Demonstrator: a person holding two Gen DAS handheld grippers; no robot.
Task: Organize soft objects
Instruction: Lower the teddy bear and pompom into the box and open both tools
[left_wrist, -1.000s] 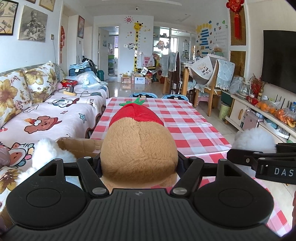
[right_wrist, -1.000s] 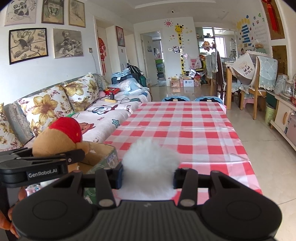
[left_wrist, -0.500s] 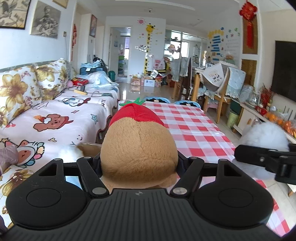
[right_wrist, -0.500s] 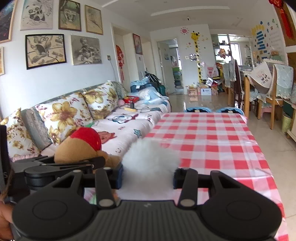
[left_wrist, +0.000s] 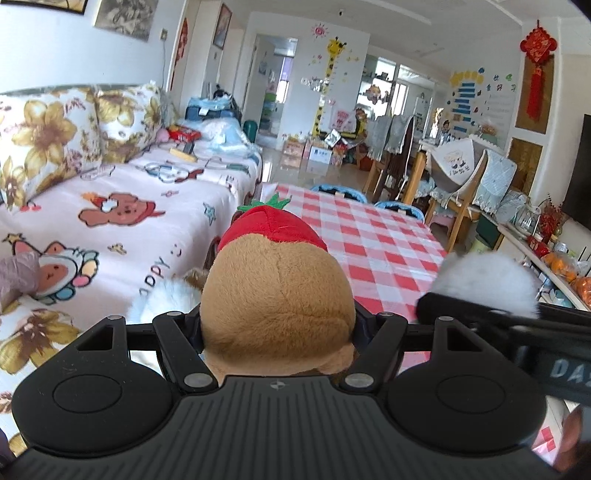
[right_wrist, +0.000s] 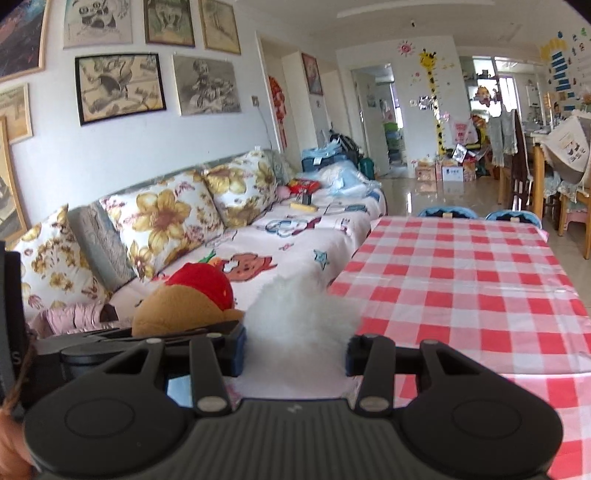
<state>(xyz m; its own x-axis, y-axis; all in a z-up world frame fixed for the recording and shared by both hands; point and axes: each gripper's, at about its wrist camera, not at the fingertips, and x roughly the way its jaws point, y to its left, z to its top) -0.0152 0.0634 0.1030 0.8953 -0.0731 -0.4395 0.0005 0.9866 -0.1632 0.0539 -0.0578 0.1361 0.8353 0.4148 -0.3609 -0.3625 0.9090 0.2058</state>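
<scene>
My left gripper (left_wrist: 277, 328) is shut on a brown plush toy (left_wrist: 277, 295) with a red strawberry cap, held in the air by the table's left edge. The toy also shows in the right wrist view (right_wrist: 188, 299), low at the left. My right gripper (right_wrist: 293, 354) is shut on a white fluffy toy (right_wrist: 301, 314). That toy and the right gripper's finger show at the right of the left wrist view (left_wrist: 487, 284). Another white fluffy toy (left_wrist: 162, 299) sits below, left of the brown toy.
A table with a red-and-white checked cloth (right_wrist: 461, 280) stretches ahead on the right. A sofa with a cartoon cover (left_wrist: 110, 221) and flowered cushions (right_wrist: 166, 221) runs along the left wall. Chairs (left_wrist: 461, 184) and a side shelf (left_wrist: 546, 254) stand at the far right.
Both grippers have swung left toward the sofa and risen, each still holding its toy. The cardboard box seen below earlier has dropped out of view.
</scene>
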